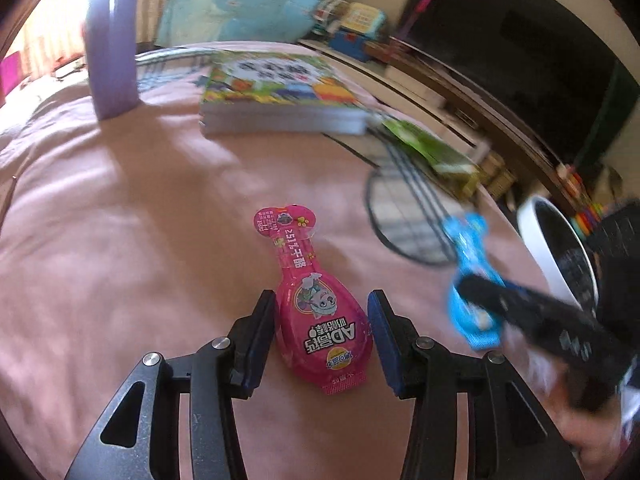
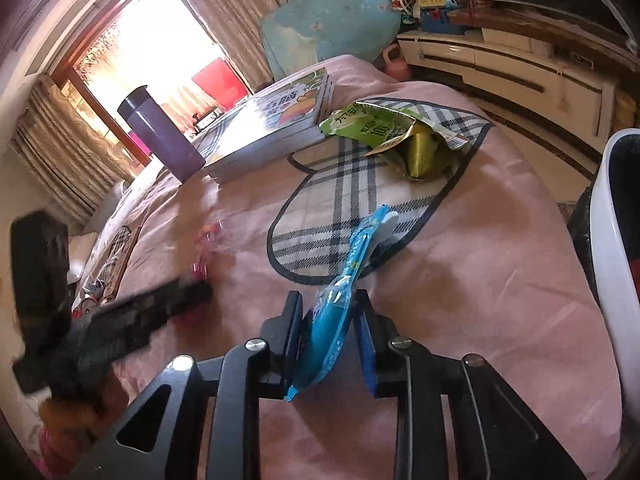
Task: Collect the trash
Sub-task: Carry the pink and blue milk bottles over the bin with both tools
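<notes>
Left tongs [image 1: 322,340] sit apart around the pink packet [image 1: 320,312] on the bed [image 1: 140,220]; right tongs [image 2: 328,336] hold the blue packet [image 2: 332,312] loosely.

**Pink, blue and plaid on a rosy cloth**

The cloth [image 1: 120,220] across both frames is dusty pink; at centre of the left wrist view lies a hot-pink wrapper [image 1: 320,312] with a cartoon figure and black-and-white lettering; at right a bright blue wrapper [image 1: 472,280] shows, patterned with white in the right wrist view; the mat [image 2: 340,208] is cream plaid with dark navy lines and border; the torn bag [image 2: 400,136] at upper centre is green outside, gold inside; the tumbler [image 2: 164,140] at upper left is purple; the book [image 1: 276,80] cover is multicoloured, mostly green and yellow; the bin [image 2: 612,240] at the right edge is white with a black lining; the cushion [image 2: 328,20] is pale turquoise.
</notes>
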Demonstrator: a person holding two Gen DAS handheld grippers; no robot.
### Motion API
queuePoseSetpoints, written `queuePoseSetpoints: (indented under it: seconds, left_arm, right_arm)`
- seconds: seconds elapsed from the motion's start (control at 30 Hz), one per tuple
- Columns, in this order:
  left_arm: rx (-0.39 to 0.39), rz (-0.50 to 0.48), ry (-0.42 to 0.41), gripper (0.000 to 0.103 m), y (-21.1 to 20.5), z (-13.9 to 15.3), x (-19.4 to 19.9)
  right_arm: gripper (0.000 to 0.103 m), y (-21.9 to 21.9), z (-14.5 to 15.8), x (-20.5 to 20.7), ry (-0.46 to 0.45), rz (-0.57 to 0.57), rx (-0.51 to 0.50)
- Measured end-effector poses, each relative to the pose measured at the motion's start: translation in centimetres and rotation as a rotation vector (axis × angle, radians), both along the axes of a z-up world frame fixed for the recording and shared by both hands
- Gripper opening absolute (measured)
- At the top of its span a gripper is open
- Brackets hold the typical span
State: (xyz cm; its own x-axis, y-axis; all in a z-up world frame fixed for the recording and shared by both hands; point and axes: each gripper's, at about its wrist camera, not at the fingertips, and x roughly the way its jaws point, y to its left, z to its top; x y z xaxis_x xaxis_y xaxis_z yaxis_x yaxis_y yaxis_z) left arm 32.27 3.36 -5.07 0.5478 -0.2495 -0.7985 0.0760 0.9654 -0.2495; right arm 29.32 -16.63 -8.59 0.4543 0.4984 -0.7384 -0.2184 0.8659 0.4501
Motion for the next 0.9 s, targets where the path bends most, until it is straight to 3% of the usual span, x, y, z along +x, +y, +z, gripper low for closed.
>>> queuePoseSetpoints:
  seconds: [0.37, 0.9]
  left_arm:
    - [-0.035, -0.112, -0.046, 0.045, -3.0, 2.6, -3.9]
    - [0.016, -0.280, -0.087, 0.045, -11.5, 5.6, -6.1]
  right_arm:
    - [0.018, -3.6, 2.4, -3.6, -0.052, -0.047, 0.048]
    - [0.017, -12.8, 5.9, -9.4, -0.135, -0.180, 0.105]
